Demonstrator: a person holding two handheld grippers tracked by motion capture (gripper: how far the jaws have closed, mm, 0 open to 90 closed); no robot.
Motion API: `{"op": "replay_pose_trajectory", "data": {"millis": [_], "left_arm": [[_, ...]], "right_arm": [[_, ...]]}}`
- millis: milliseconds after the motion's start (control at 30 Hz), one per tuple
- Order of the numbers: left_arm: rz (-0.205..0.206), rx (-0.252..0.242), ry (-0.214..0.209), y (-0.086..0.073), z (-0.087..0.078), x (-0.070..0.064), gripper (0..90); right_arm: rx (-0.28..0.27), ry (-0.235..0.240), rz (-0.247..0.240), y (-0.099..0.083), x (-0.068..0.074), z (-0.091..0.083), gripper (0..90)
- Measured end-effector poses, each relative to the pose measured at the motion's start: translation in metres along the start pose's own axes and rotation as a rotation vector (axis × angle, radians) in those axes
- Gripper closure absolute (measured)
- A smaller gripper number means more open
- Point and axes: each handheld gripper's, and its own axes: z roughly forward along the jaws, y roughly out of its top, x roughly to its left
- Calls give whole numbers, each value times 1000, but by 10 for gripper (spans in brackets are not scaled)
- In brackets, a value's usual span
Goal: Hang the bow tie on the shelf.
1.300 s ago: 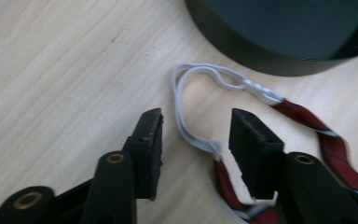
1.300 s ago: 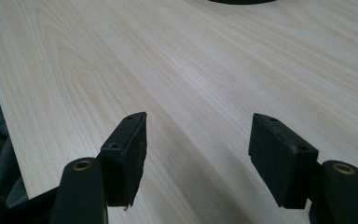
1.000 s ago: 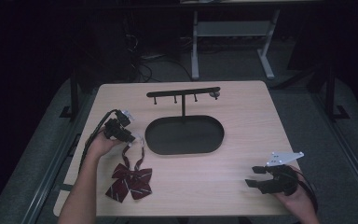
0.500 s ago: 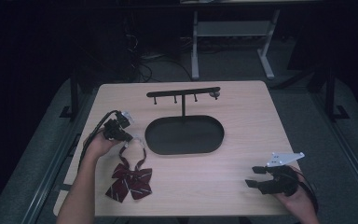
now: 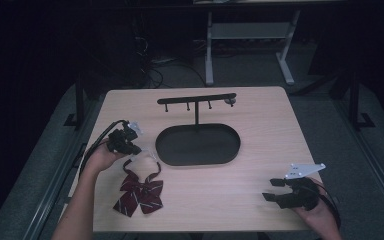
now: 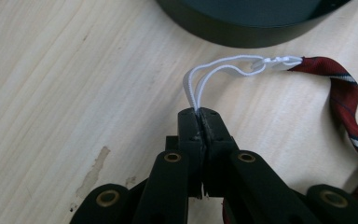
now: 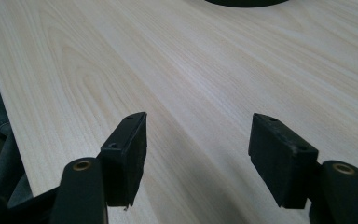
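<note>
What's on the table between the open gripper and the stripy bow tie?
Nothing. In the high view, only bare wooden table lies between the right gripper and the bow tie. The black stand's tray sits farther back.

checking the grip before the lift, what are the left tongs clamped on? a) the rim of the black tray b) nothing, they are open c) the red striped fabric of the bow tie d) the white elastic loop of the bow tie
d: in the left gripper view the left tongs are pressed shut on the white elastic loop, while the red bow tie fabric trails free on the table.
</note>
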Motion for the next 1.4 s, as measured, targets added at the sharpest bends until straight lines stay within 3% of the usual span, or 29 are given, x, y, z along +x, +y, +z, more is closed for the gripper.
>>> {"op": "replay_pose_trajectory", "data": {"millis": [367, 733, 1400], "left_arm": [[67, 6, -12, 11, -16, -16, 885], [136, 23, 10, 17, -39, -29, 884], [205, 12, 13, 19, -68, -44, 886]], "right_arm": [[-3, -3, -4, 0, 1, -2, 365], [-5, -3, 3, 0, 0, -3, 365], [-4, -3, 10, 0, 1, -2, 365]]}}
